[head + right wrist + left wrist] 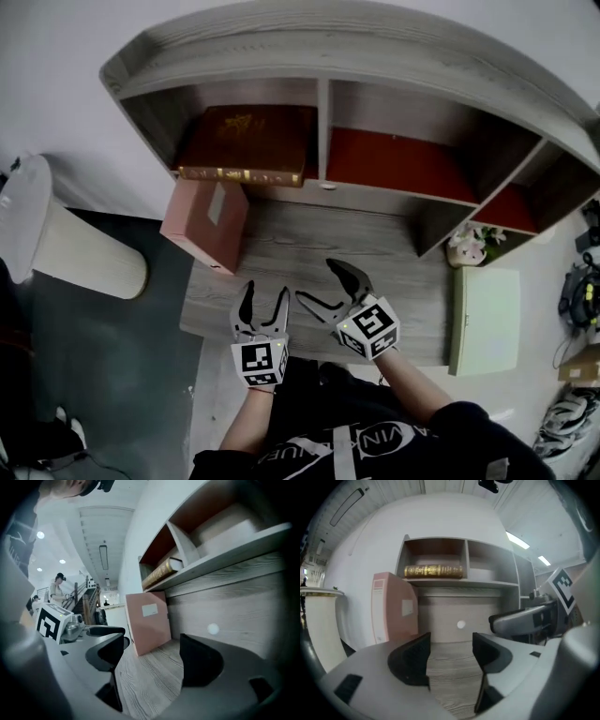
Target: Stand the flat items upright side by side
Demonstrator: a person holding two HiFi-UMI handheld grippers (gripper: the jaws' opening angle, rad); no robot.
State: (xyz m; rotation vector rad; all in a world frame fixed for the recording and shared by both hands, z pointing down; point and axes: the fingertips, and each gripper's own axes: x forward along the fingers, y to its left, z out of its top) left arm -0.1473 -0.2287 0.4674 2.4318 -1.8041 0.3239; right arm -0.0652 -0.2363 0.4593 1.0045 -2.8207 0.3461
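Pink folder first: it already stands on edge on the desk, just under the left end of the shelf unit. The gold-edged book still lies flat in that unit's left compartment, and a pale green board lies flat right of the unit, so you look barely started. Your left gripper and right gripper hang in front of the unit, jaws apart with nothing between them. The desk is grey wood-grain. A white wall backs the unit, and dark floor lies to its left.
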